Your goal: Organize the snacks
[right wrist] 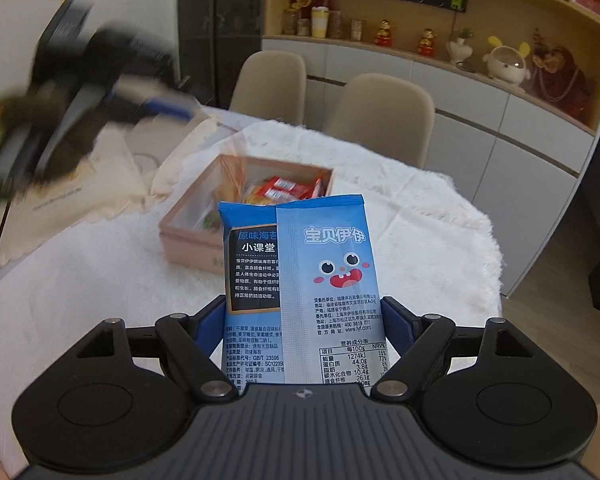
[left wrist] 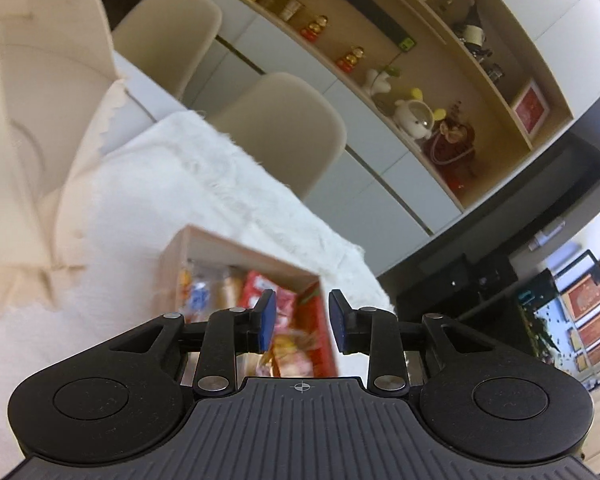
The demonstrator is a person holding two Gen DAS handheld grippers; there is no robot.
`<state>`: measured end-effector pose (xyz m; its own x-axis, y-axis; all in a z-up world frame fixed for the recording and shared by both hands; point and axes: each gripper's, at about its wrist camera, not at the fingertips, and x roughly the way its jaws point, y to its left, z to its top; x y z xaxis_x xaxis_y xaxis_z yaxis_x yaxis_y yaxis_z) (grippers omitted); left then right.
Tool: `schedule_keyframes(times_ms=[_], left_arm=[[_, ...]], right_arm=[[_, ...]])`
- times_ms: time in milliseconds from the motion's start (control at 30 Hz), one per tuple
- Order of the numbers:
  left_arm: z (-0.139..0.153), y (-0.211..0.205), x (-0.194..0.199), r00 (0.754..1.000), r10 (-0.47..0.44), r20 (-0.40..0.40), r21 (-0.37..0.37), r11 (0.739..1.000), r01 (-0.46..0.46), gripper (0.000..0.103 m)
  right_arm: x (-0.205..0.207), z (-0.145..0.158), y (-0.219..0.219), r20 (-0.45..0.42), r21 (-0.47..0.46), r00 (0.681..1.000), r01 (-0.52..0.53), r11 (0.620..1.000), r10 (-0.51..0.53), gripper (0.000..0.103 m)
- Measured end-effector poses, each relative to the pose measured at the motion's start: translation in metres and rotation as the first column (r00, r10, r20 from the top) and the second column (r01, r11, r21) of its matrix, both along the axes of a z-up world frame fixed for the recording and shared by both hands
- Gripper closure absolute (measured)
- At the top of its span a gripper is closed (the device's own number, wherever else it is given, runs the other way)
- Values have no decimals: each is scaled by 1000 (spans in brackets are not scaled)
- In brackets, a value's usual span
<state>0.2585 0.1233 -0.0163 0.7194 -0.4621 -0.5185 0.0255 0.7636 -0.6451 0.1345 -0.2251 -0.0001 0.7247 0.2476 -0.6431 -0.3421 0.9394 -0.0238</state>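
Note:
My right gripper (right wrist: 303,320) is shut on a blue seaweed snack packet (right wrist: 300,280), held upright above the white-covered table, a little in front of the pink wooden box (right wrist: 188,240). The box holds red and orange snack packets (right wrist: 284,190). My left gripper (left wrist: 302,320) is open and empty, hovering above the same box (left wrist: 240,248), with the packed snacks (left wrist: 260,292) showing between and below its blue pads. In the right wrist view the left gripper (right wrist: 168,106) appears blurred at upper left, above the table.
A fluffy white cloth (right wrist: 420,232) covers the round table. A cream canvas bag (right wrist: 80,184) lies at the left, behind the box. Two beige chairs (right wrist: 380,116) stand at the far side. Shelves with ornaments (right wrist: 500,64) line the wall.

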Motion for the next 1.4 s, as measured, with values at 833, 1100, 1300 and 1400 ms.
schedule_keyframes(times_ms=[833,1100,1300,1400], left_arm=[[37,-82,-145,998,-12,66,498,867,-23,85],[39,-115,-166,998,-51,-28,510,858,58,86],[41,-124,-184,998,-46,-46,534,843,64,86],[42,-123,-189,998,-42,-50,530,845,62,86]], right_arm=[[73,35,51,-86,87,996,14,996,-7,16],[5,23,35,-159,82,987,44,996,-31,16],[-9,12,28,-204,85,977,74,994,-55,16],[-15,11,28,-202,78,978,69,995,-52,16]])
